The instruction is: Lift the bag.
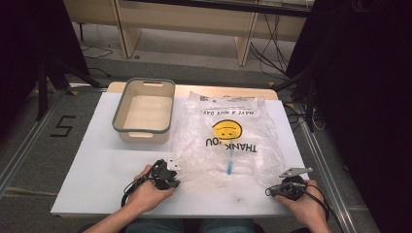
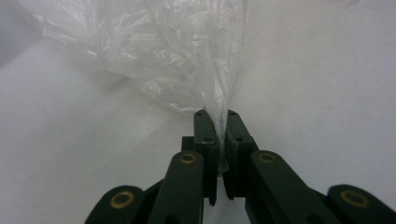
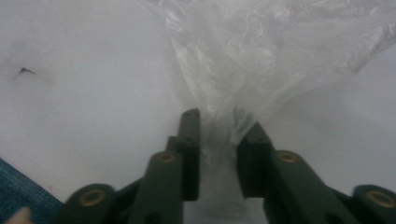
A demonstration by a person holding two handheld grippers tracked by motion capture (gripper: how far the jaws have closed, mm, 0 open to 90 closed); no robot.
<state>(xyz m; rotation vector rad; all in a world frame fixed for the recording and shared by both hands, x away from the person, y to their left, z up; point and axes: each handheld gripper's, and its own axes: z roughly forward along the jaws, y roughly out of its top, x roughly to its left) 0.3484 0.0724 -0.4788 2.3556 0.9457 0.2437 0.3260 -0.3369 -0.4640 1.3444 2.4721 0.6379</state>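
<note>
A clear plastic bag [image 1: 228,136] printed with a yellow smiley and "THANK YOU" lies flat on the white table [image 1: 92,179]. A small blue item [image 1: 229,167] shows through it near the front edge. My left gripper [image 1: 174,171] is at the bag's front left corner. In the left gripper view its jaws [image 2: 217,116] are shut on a thin fold of the bag [image 2: 177,56]. My right gripper [image 1: 283,180] is at the front right corner. In the right gripper view a bunch of the bag's film [image 3: 280,51] fills the narrow gap between its jaws [image 3: 218,122], which press on it.
An empty beige bin [image 1: 144,132] with a grey rim stands at the back left of the table, beside the bag. Bare white tabletop lies left of my left hand. Cables and wooden furniture legs stand on the floor beyond the table.
</note>
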